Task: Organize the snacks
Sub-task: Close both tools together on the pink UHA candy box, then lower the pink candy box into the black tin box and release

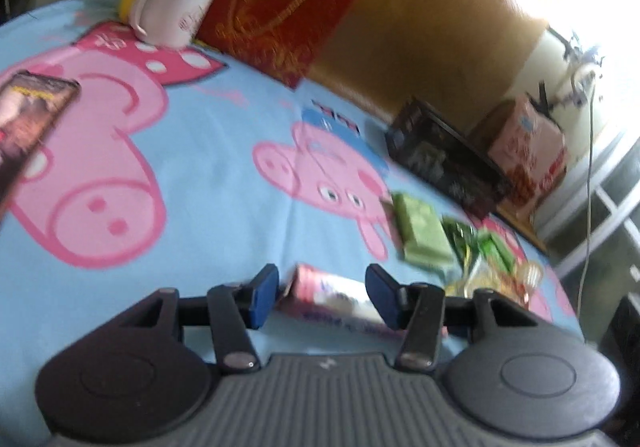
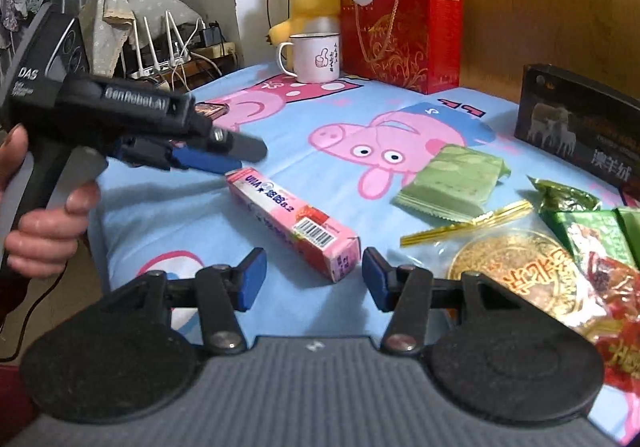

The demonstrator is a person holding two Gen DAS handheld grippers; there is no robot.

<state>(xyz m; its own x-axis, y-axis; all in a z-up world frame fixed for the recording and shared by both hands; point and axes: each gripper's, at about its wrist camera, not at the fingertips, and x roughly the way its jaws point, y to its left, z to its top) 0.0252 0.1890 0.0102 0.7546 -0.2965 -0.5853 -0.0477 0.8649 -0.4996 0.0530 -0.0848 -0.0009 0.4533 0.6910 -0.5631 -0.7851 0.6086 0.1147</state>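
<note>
A long pink snack box (image 2: 288,219) lies flat on the blue cartoon-pig cloth (image 2: 328,115). My left gripper (image 2: 240,155), held by a hand (image 2: 44,223), hovers at the box's far end. In the left wrist view the pink box (image 1: 328,297) sits between the left gripper's (image 1: 323,297) blue pads, with a gap on the left side, so the jaws stand open. My right gripper (image 2: 314,279) is open too. The box's near end lies just ahead between its pads, touching neither.
Right of the box lie a green wafer packet (image 2: 452,183), a clear bag of gold coins (image 2: 516,271), green packets (image 2: 592,235) and a red packet (image 2: 616,287). A dark box (image 2: 576,127) stands far right. A mug (image 2: 316,57), red gift box (image 2: 400,31) and yellow plush (image 2: 312,3) stand at the back.
</note>
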